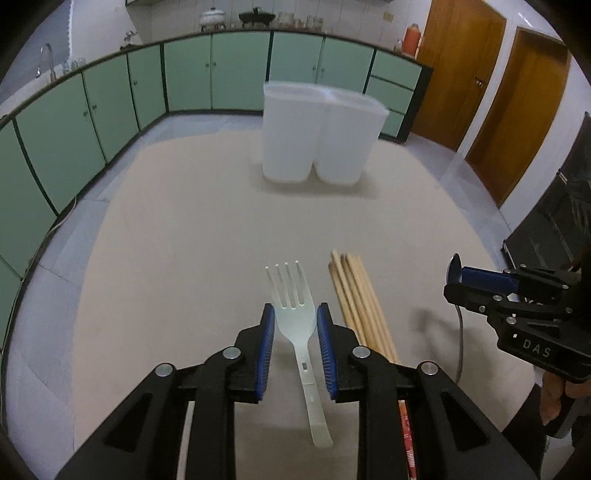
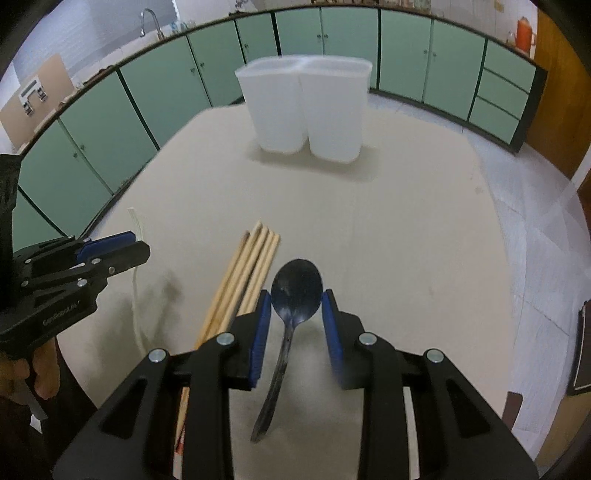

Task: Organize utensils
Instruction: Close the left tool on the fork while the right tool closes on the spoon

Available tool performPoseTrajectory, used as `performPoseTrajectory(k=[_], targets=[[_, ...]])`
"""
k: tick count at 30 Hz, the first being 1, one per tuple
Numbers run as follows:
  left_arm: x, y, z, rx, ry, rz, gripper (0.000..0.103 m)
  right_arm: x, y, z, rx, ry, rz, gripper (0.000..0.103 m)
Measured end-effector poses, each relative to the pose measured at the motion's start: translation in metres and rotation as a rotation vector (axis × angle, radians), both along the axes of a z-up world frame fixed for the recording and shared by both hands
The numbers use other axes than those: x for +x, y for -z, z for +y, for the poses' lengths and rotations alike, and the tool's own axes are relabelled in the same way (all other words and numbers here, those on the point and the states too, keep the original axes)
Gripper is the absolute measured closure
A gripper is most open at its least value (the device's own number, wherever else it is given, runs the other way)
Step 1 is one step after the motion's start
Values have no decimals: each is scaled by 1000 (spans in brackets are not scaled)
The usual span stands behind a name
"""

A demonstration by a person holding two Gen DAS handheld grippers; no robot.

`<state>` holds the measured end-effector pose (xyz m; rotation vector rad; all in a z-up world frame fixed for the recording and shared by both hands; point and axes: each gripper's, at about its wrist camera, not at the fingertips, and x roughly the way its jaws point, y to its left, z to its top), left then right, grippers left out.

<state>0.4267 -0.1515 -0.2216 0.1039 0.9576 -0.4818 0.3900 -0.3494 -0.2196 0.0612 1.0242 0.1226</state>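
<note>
The left gripper [image 1: 295, 321] has its fingers clenched on a translucent fork [image 1: 295, 325], lifted above the counter [image 1: 184, 221]. The right gripper [image 2: 296, 308] grips a black spoon [image 2: 295, 291]; chopsticks [image 1: 354, 295] lie near the front edge, a white two-compartment container [image 1: 317, 133] toward the far edge.

A row of green cabinets [image 1: 236, 70] runs along the far wall. On the counter above them stand a white pot [image 1: 212, 16], a dark pan [image 1: 256, 16] and an orange jug [image 1: 412, 37]. A faucet [image 1: 46, 61] is at the left. Two brown wooden doors [image 1: 458, 70] are at the right.
</note>
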Motion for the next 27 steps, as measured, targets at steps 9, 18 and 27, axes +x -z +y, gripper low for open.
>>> performPoseTrajectory(k=[9, 18, 27], targets=[[2, -33, 2, -30, 4, -77, 87, -1, -40, -1, -17, -19, -86, 90], [5, -30, 5, -33, -2, -65, 97, 22, -6, -8, 61, -15, 41, 92], [3, -18, 23, -50, -41, -18, 73, 48, 38, 7, 58, -34, 155, 74]])
